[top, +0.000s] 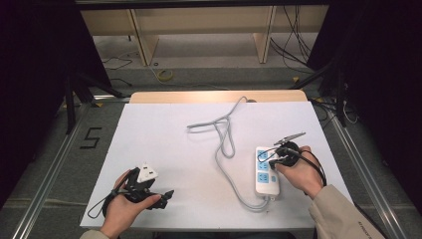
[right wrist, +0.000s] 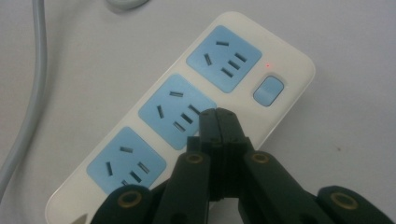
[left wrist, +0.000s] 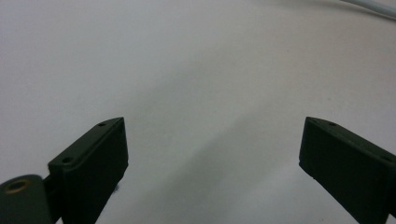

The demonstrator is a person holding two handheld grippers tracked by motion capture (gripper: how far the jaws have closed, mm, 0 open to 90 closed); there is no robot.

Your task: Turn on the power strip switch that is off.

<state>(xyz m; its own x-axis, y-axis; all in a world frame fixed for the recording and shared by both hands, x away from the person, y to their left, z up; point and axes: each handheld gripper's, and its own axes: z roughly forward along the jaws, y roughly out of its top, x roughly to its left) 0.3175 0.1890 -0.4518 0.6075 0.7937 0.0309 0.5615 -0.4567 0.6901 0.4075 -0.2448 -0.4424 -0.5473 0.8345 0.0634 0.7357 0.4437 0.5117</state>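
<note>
Resting flat on the white table [top: 164,149], near its right front: power strip [top: 266,172] with three blue sockets, red light [right wrist: 267,65] lit beside blue switch [right wrist: 268,89]. Poised over middle socket [right wrist: 177,111]: right gripper [right wrist: 216,114], jaws pressed together, nothing between; contact with strip not determinable. Held low at left front: left gripper [left wrist: 212,149], jaws wide apart, empty. Trailing in loops toward table's far edge: grey cord [top: 224,134].

Left hand [top: 130,201] low at my near-left, forearm entering from the bottom edge, left gripper [left wrist: 212,158] with jaws spread wide, nothing between them. Right hand [top: 298,172] at near-right, sleeve visible, right gripper [right wrist: 217,122] angled downward, jaws pressed together, tips meeting.
</note>
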